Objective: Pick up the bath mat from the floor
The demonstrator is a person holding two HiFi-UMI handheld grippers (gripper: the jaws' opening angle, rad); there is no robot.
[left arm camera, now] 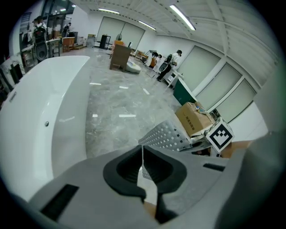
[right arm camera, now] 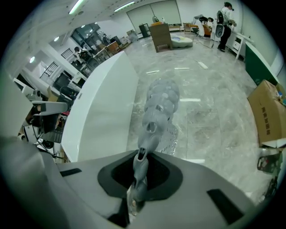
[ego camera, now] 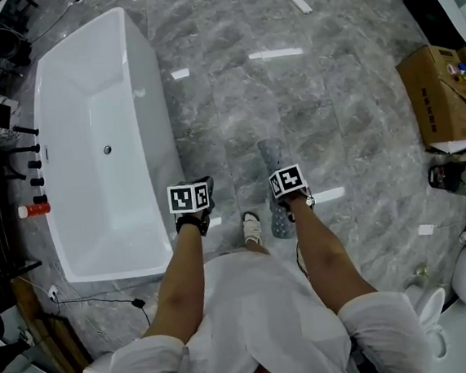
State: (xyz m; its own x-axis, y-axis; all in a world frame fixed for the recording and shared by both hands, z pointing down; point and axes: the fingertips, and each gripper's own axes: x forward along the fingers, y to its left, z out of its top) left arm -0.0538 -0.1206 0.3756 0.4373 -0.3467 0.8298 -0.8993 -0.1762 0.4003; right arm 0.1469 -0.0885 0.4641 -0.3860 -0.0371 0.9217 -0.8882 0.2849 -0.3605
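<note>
The grey bath mat [ego camera: 273,163] with rows of holes and suction cups hangs off the floor, bunched into a narrow strip. My right gripper [ego camera: 288,183] is shut on its near end. In the right gripper view the mat [right arm camera: 158,107] runs out from between the pads of the right gripper [right arm camera: 139,154]. My left gripper [ego camera: 191,198] is level with it, a short way to the left and next to the tub. Its jaws meet in the left gripper view at the left gripper [left arm camera: 143,150]. There the perforated mat [left arm camera: 172,134] shows beyond them, to the right.
A long white bathtub [ego camera: 99,153] stands close on the left. An open cardboard box [ego camera: 441,96] sits on the grey marble floor [ego camera: 320,66] at the right, with white fixtures and cables near the lower right. My foot [ego camera: 252,227] is below the mat.
</note>
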